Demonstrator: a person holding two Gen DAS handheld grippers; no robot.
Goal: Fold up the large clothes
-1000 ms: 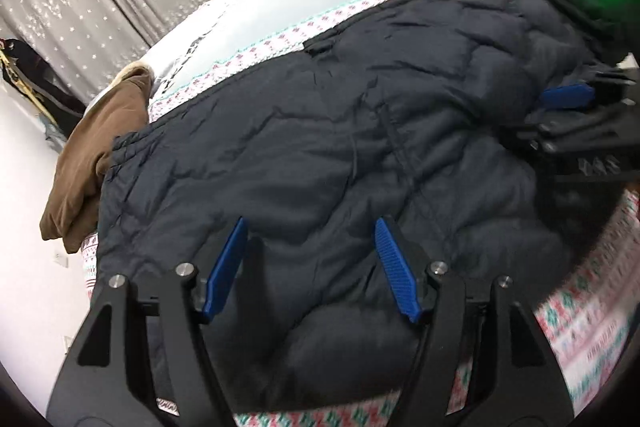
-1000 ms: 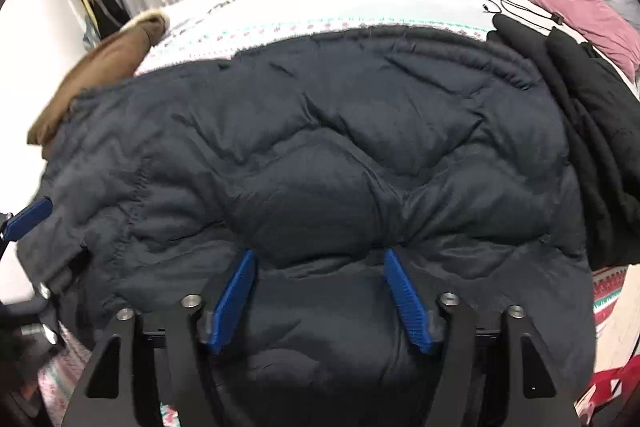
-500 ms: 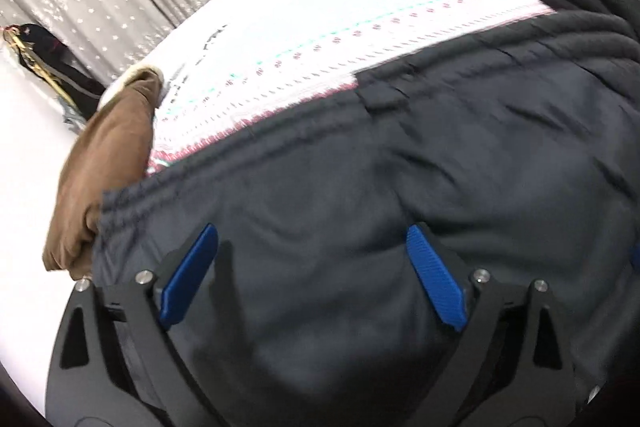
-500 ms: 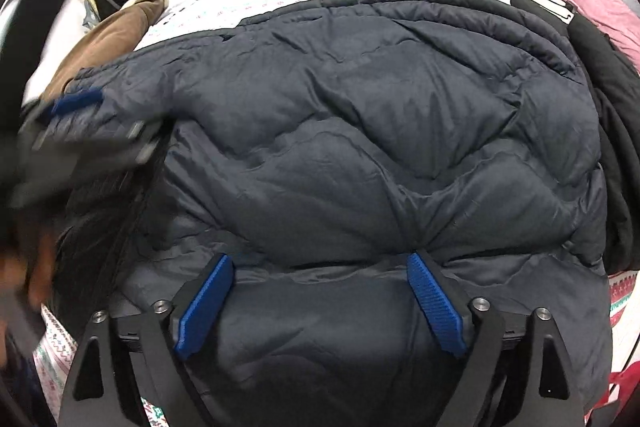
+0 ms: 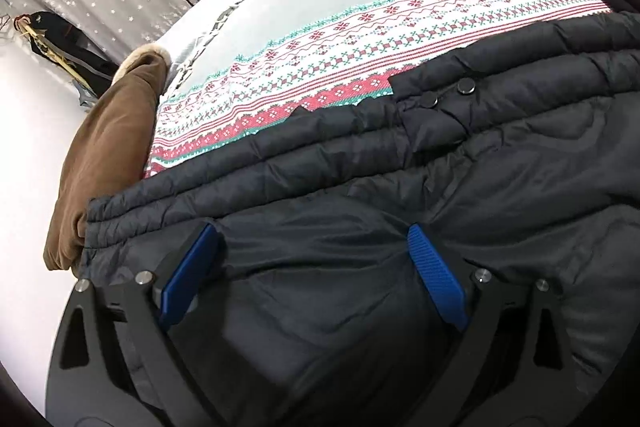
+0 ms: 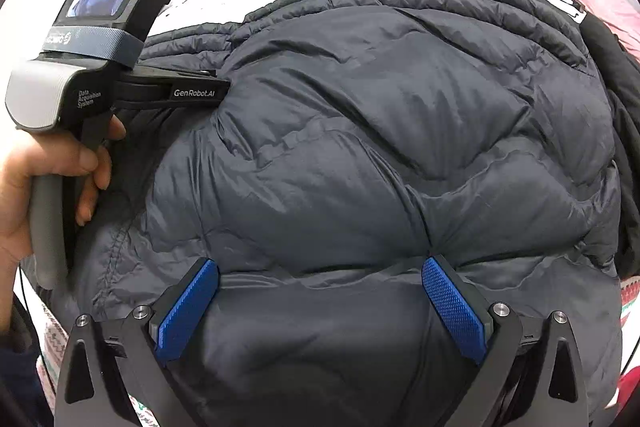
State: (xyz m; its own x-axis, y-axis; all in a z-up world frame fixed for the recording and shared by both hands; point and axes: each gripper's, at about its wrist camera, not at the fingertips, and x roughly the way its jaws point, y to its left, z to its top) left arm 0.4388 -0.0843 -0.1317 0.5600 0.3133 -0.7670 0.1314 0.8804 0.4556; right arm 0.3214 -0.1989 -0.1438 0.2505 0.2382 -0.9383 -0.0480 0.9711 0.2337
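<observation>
Both claws, left claw [image 5: 312, 271] and right claw [image 6: 320, 303], have just spread wide over jacket [image 6: 380, 147] (sleeves hidden)

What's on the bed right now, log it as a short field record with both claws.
garment: dark quilted puffer jacket, spread over the bed
bedding: patterned knit blanket under the jacket
left claw: open, jaws just widened, over the jacket's hem, gripping nothing
right claw: open, jaws just widened, over the jacket, gripping nothing
bed edge: brown garment
hand: holds the left claw's handle

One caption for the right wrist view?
Open right gripper over a dark puffer coat; left gripper at its side.
</observation>
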